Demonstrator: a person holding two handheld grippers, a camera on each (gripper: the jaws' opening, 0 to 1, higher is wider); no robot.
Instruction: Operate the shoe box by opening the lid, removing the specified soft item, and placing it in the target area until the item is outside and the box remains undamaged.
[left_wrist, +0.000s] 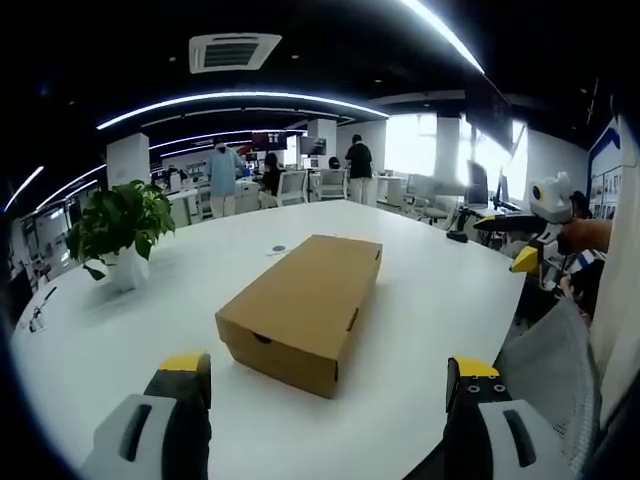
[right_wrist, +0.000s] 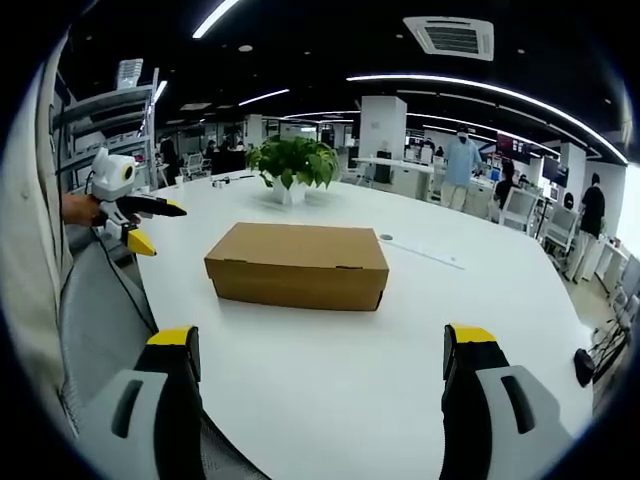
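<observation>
Closed cardboard shoe box (left_wrist: 303, 308) lies flat mid-tabletop (left_wrist: 420, 300), lid down. Potted plant (left_wrist: 120, 232) stands well apart toward the far edge. Left gripper (left_wrist: 330, 385) jaws spread wide, empty, short of the box. Right gripper (right_wrist: 322, 352) likewise wide, holding nothing.

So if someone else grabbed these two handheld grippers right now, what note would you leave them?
Left gripper: open, holding nothing, aimed at the shoe box from one end.
Right gripper: open, holding nothing, facing the box's long side.
The box sits shut on the white table, with a potted plant behind it.
Done: nothing yet; the lid is on.
Left: lift the lid, take out the soft item, set it on the table, keep the box undamaged.
</observation>
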